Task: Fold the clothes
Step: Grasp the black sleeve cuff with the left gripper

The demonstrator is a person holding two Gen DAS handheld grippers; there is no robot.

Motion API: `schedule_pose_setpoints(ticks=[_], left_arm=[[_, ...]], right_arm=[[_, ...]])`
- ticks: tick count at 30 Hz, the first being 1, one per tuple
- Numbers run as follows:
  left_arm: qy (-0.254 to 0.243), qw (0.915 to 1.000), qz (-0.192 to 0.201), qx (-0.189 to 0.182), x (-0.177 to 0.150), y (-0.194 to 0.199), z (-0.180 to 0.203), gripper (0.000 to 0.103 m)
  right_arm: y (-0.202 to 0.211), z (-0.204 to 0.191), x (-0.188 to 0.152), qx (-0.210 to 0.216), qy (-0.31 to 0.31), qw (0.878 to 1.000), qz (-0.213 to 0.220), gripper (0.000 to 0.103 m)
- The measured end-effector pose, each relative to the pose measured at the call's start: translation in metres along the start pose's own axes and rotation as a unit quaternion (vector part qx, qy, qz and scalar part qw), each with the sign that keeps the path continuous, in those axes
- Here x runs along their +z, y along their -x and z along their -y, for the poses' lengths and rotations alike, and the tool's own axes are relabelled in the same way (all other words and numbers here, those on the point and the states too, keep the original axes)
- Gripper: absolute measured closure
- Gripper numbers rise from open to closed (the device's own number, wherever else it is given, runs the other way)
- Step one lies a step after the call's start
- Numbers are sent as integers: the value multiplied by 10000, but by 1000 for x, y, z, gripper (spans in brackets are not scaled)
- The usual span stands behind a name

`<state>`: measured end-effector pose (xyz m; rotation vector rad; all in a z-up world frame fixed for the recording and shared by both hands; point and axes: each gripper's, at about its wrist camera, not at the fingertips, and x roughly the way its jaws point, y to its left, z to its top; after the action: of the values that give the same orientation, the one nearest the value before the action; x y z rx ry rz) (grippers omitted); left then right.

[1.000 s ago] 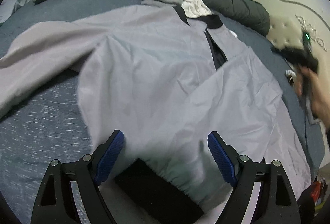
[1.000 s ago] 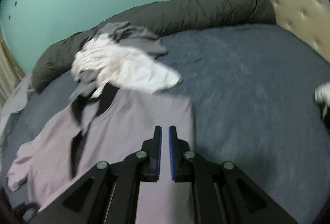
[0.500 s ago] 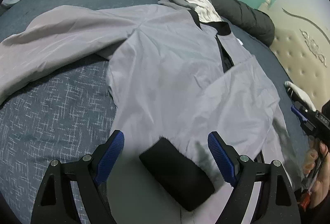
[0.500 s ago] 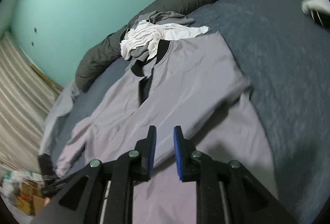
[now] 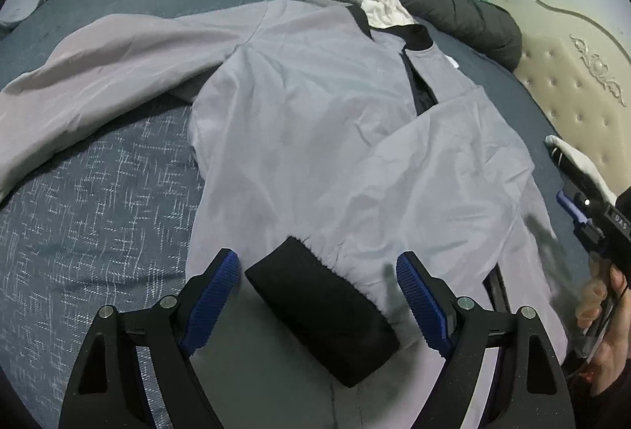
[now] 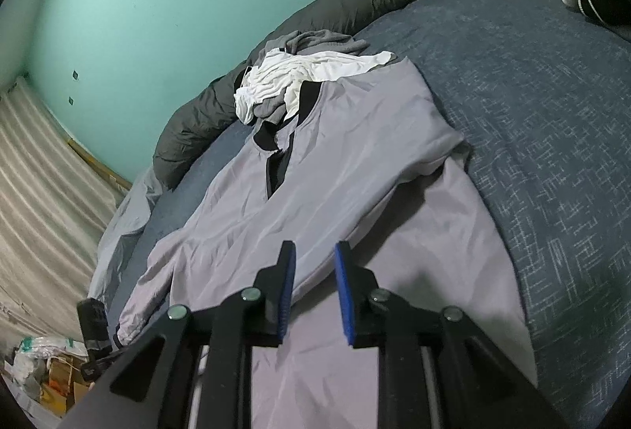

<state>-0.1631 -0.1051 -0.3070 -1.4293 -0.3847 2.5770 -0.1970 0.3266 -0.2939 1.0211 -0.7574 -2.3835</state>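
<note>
Closing slowly, the left claw [image 5: 317, 295] straddles the grey jacket's [image 5: 315, 137] black cuff [image 5: 319, 310] without pinching it; the right claw [image 6: 313, 291] hovers slightly parted, empty, above the jacket on the bed [image 6: 552, 113].

A grey jacket [image 5: 315, 137] lies spread on the blue bed [image 5: 90, 200].

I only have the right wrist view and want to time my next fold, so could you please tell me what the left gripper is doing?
Observer: The left gripper is closing from wide open. The grey jacket's black cuff lies between its fingers, and neither finger touches it.
Operator: Thank you. How does the other sleeve lie?
Observer: The other sleeve is unfolded, stretched sideways from the shoulder over the blue bedcover.
</note>
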Motion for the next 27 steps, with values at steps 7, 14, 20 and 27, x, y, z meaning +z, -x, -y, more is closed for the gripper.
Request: schedule_pose_setpoints(ticks=[7,14,20,27], left_arm=[[223,9995,-182,-160,-2,-2,-9,40],[374,9990,-227,-21,-4,-2,-20,42],[228,9988,-419,-47,-4,-10,-15,43],[243,9989,-388,-48,-4,-3,-23,88]], right_arm=[[8,8,3,53,-155,9998,128,83],[15,9,4,151,-193,9995,206,83],[17,10,6,172,-227,9993,238,82],[18,10,6,192,-252,9992,247,82]])
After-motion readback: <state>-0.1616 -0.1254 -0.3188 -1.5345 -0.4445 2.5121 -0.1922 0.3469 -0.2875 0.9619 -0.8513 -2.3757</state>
